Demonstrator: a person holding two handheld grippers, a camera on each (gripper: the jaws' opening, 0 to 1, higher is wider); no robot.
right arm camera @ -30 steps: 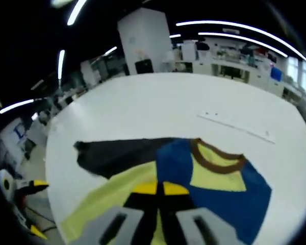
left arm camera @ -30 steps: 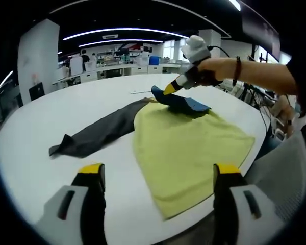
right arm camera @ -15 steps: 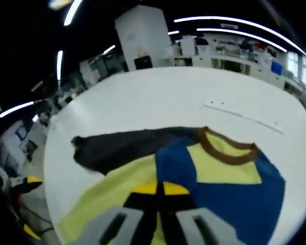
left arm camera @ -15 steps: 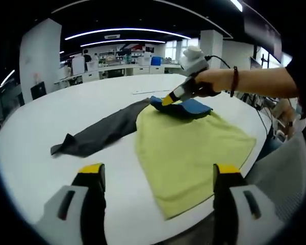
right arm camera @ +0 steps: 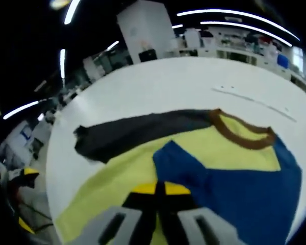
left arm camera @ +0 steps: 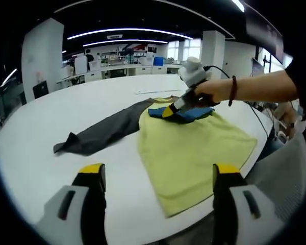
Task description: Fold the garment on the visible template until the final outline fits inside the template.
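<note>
We stand in a wide lab under strip lights, and a round white desk (left arm camera: pixel 35 132) carries the work. On it the garment (left arm camera: pixel 194 148) lies spread: a yellow body nearest us, a dark grey sleeve (left arm camera: pixel 99 133) stretched flat toward the left, and a blue sleeve (right arm camera: pixel 245 189) turned in over the chest below the brown collar (right arm camera: pixel 242 138). We cannot make out any template outline on the desk.

The cloth looks thin, limp and light, with no stiffness to hold a crease by itself, so we judge it will drape, drag and bunch if lifted from the middle. The best holds seem the free edges: the cuff end of the grey sleeve, the hem corners, the shoulder seam.

The right tongs (left arm camera: pixel 168 111) have their yellow tips together, clamped on the blue sleeve's folded edge near the collar, low over the yellow chest. The left tongs (left arm camera: pixel 155 176) hang apart and empty above the near desk edge, touching nothing.
</note>
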